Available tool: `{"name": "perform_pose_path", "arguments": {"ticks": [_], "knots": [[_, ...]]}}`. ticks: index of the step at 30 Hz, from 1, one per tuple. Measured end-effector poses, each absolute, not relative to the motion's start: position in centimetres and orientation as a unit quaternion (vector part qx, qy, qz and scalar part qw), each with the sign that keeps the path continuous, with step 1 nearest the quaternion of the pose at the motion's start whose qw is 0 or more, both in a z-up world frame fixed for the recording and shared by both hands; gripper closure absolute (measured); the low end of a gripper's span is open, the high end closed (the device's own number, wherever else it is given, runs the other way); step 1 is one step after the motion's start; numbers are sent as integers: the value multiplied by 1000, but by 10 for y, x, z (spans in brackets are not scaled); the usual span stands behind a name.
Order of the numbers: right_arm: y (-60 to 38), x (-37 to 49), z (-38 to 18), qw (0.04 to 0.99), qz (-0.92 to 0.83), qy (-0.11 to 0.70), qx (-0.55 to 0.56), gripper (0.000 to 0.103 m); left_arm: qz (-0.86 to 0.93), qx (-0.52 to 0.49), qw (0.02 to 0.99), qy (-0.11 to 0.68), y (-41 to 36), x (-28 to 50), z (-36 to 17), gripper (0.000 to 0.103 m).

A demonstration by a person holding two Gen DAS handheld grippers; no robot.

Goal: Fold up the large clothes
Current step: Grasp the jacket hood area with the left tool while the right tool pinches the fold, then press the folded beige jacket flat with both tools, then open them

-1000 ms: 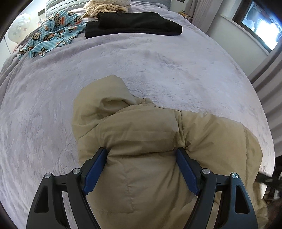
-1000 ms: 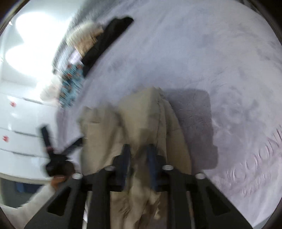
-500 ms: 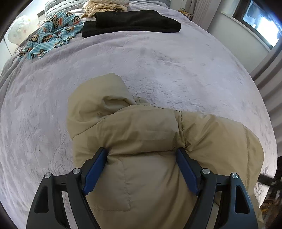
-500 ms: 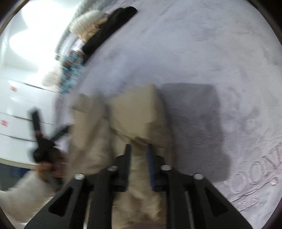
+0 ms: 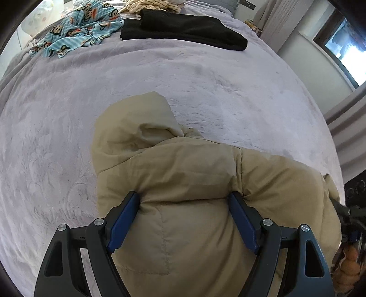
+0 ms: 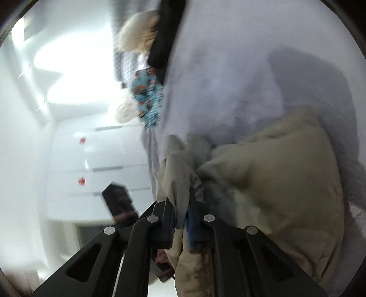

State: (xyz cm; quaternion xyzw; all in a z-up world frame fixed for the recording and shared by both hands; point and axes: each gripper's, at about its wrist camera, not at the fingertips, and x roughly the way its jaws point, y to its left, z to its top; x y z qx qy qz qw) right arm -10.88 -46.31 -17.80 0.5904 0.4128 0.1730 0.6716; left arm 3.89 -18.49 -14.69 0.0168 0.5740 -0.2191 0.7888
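Note:
A beige puffy hooded jacket lies bunched on the lilac bed cover, its hood pointing up the bed. My left gripper points steeply down and stands wide, its blue pads pressed into a thick fold of the jacket. In the right wrist view the jacket is blurred. My right gripper is closing, with a thin edge of the jacket pinched between its pads. The right gripper and the hand holding it also show at the left wrist view's right edge.
A folded black garment, a blue monkey-print cloth and a cream knit lie at the bed's far end. A window is at the far right. White drawers stand beside the bed.
The right wrist view has swung and tilted, so the drawers now fill its left side and the jacket bulk sits to the right. The left gripper keeps its hold, rolled slightly.

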Motion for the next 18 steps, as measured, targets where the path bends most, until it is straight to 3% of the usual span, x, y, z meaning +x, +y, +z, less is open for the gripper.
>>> {"name": "perform_pose_path", "arguments": {"ticks": [5, 11, 18], "knots": [[-472, -117, -182, 717, 70, 497, 483, 97, -210, 67, 801, 556, -215, 21, -147, 23], [-469, -112, -206, 722, 42, 536, 437, 98, -192, 102, 808, 548, -230, 15, -154, 22], [-449, -141, -137, 757, 45, 525, 387, 95, -194, 99, 811, 542, -220, 13, -155, 20]]}}
